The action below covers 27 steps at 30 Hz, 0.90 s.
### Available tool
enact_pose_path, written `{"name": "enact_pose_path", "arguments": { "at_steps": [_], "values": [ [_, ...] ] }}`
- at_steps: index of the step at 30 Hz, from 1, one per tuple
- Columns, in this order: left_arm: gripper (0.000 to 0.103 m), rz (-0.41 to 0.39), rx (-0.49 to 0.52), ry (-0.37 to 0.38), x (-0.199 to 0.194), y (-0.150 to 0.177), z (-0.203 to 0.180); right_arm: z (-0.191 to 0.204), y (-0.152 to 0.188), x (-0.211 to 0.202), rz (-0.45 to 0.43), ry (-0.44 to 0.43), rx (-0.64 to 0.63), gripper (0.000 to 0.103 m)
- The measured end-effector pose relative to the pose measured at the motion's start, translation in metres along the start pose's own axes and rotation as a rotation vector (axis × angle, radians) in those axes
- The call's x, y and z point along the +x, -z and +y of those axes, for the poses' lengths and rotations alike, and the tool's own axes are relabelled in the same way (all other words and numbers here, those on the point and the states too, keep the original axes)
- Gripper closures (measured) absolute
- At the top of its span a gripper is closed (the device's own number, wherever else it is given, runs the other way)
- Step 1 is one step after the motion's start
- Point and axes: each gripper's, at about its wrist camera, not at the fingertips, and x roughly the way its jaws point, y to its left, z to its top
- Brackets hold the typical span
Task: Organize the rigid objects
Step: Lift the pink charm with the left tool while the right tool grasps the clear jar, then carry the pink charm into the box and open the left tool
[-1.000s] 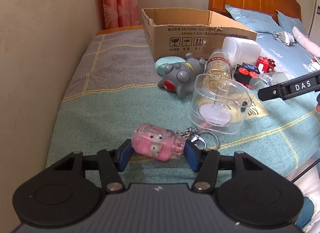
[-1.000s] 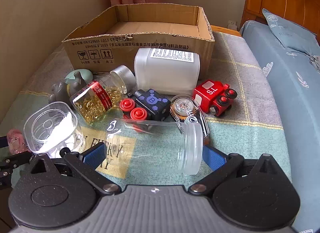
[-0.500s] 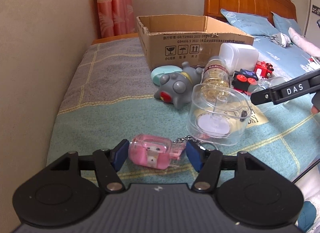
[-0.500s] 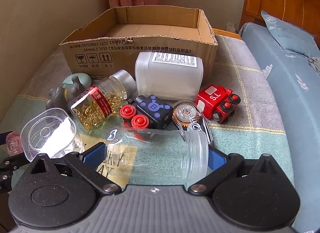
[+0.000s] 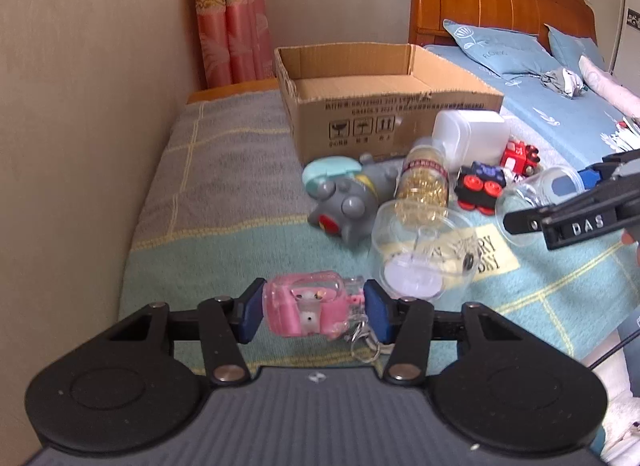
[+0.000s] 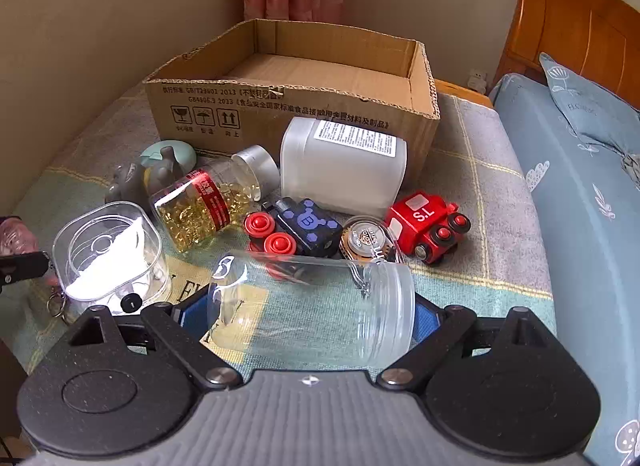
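My left gripper (image 5: 312,316) is shut on a pink keychain toy (image 5: 304,306) and holds it just above the blanket, its metal ring (image 5: 364,346) dangling. A clear plastic jar (image 6: 312,306) lies on its side between the blue pads of my right gripper (image 6: 310,318). The jaws are closing, and the pads meet the jar's base and lid. The left wrist view shows that right gripper (image 5: 554,199) at the far right, around the jar (image 5: 536,205). An open cardboard box (image 6: 296,105) stands behind the pile, nothing visible inside.
In front of the box lie a white bottle (image 6: 340,169), a capsule bottle (image 6: 204,201), a blue-black toy car (image 6: 304,225), a red train (image 6: 424,221), a tape dispenser (image 6: 368,238), a clear square container (image 6: 108,250) and a grey toy (image 5: 348,201). A wall runs along the left.
My left gripper has closed on the pink keychain and lifted it off the blanket. The right gripper's jaws have narrowed onto the ends of the clear jar.
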Motion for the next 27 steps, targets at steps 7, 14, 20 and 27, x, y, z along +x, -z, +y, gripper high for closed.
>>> {"name": "enact_pose_path", "arguments": {
  "at_steps": [7, 14, 20, 27],
  "values": [
    [0.054, -0.021, 0.047, -0.034, -0.007, -0.029, -0.007, -0.007, -0.005, -0.016, -0.024, -0.033, -0.075, 0.007],
    [0.054, -0.058, 0.065, -0.063, -0.016, -0.058, -0.008, -0.018, -0.02, -0.03, -0.07, -0.067, -0.105, 0.007],
    [0.054, -0.099, 0.073, -0.059, -0.018, -0.096, -0.009, -0.028, -0.045, -0.041, -0.123, -0.09, -0.13, 0.007],
    [0.054, -0.176, 0.102, -0.027, -0.013, -0.161, -0.018, -0.038, -0.087, -0.045, -0.188, -0.104, -0.163, 0.007]
  ]
}}
